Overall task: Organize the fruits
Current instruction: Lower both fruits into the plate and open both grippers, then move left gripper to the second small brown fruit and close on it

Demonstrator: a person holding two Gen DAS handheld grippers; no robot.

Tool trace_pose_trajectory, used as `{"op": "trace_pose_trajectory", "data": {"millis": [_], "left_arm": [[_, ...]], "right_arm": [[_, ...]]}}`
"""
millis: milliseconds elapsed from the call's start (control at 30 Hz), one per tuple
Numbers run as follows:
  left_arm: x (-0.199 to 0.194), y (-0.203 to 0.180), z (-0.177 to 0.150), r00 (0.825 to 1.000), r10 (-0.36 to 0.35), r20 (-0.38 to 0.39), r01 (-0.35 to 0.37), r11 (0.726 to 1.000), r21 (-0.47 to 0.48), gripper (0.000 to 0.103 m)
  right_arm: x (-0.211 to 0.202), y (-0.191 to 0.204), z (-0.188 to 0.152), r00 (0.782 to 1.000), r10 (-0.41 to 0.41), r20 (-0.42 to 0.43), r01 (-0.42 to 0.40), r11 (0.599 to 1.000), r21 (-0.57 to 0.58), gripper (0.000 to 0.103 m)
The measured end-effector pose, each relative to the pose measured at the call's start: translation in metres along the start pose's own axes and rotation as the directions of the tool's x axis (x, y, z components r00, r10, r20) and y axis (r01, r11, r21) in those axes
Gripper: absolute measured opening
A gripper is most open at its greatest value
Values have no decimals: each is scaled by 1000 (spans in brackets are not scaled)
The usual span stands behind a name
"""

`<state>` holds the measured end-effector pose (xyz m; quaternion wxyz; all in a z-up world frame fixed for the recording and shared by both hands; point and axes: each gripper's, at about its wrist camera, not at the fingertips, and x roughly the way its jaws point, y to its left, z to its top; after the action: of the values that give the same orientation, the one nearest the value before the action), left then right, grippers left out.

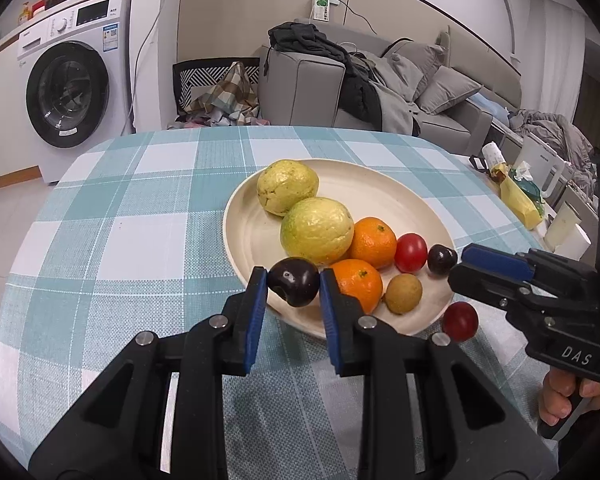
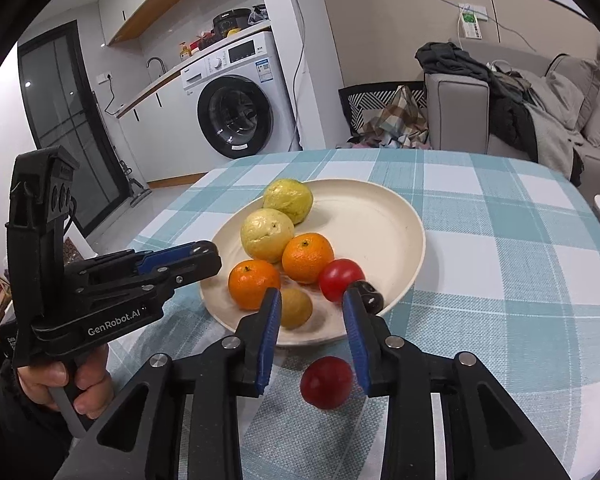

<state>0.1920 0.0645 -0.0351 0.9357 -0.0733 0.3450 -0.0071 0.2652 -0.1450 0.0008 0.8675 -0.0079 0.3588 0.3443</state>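
Your right gripper (image 2: 312,320) is wide open and empty, with the last loose red fruit (image 2: 326,381) on the tablecloth right between its fingers, just short of the plate (image 2: 396,216). Your left gripper (image 1: 293,286) is clamped on a dark plum (image 1: 293,281) over the plate's near rim.

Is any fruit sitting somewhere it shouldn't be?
Yes: one red fruit lies on the tablecloth just off the plate, while the other fruit sits on it.
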Motion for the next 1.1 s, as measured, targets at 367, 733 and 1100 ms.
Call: {"op": "trace_pose_trajectory", "data": {"millis": [367,733,1100], "left_arm": [[-15,-4,-7,999,24,24,-24,999,25,75],[-48,-7,-23,999,-2,33,2,1000,-15,102],[-90,-28,-58,1000,7,8,-7,1000,10,102]], "right_arm": [[-20,-8,-4,998,-59,35,59,998,-14,86],[-35,-25,-20,998,-57,2,57,998,-12,103],[-55,-22,-29,998,-58,17,57,997,42,103]]}}
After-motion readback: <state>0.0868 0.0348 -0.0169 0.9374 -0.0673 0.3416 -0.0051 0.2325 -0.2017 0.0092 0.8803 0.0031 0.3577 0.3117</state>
